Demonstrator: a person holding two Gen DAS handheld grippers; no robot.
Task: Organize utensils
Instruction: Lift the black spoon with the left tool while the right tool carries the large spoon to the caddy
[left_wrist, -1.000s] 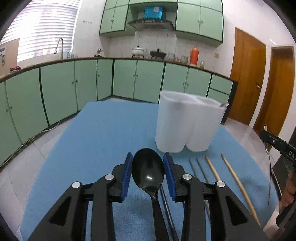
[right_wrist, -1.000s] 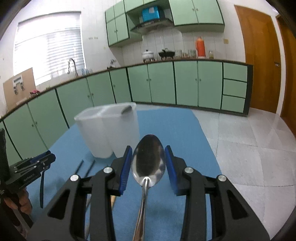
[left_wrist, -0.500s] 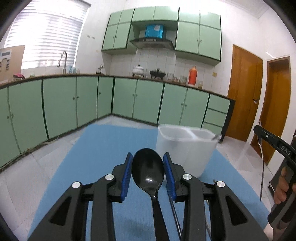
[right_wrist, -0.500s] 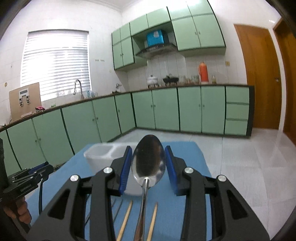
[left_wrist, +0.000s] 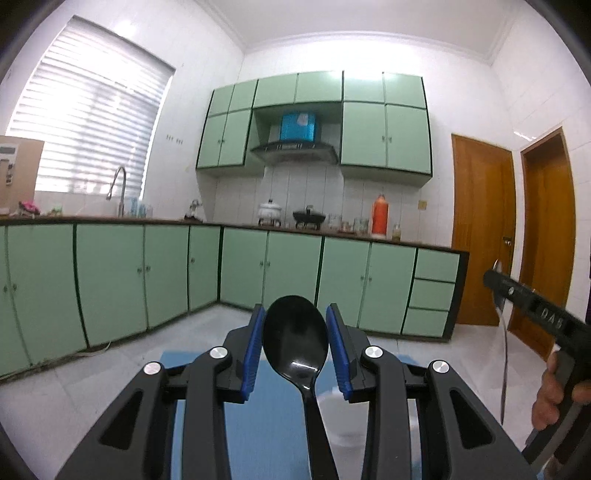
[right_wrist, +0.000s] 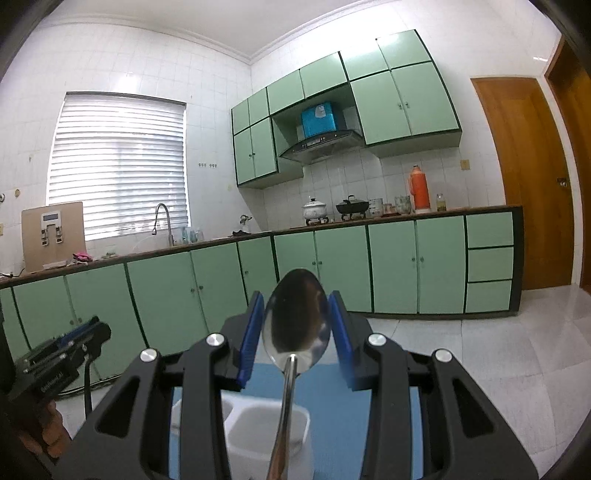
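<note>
My left gripper (left_wrist: 295, 314) is shut on the bowl of a black plastic spoon (left_wrist: 295, 343), whose handle runs back under the jaws. In the right wrist view my right gripper (right_wrist: 296, 306) is shut on the bowl of a metal spoon (right_wrist: 297, 328), handle trailing down. Both are held level, high above the blue mat (right_wrist: 332, 406). The white two-compartment holder (right_wrist: 258, 435) stands on the mat just below the right gripper; only part of the holder (left_wrist: 343, 417) shows between the left fingers. Each gripper appears at the edge of the other's view.
Green kitchen cabinets (left_wrist: 166, 273) and a counter with a sink, pots and an orange flask (right_wrist: 419, 188) line the far walls. Wooden doors (left_wrist: 484, 236) stand on the right. A person's hand (left_wrist: 554, 398) holds the right gripper's handle. White tiled floor surrounds the table.
Both grippers have risen and tipped up to level with their spoons still held. The holder and mat have dropped to the bottom of both views; the chopsticks have left the views.
</note>
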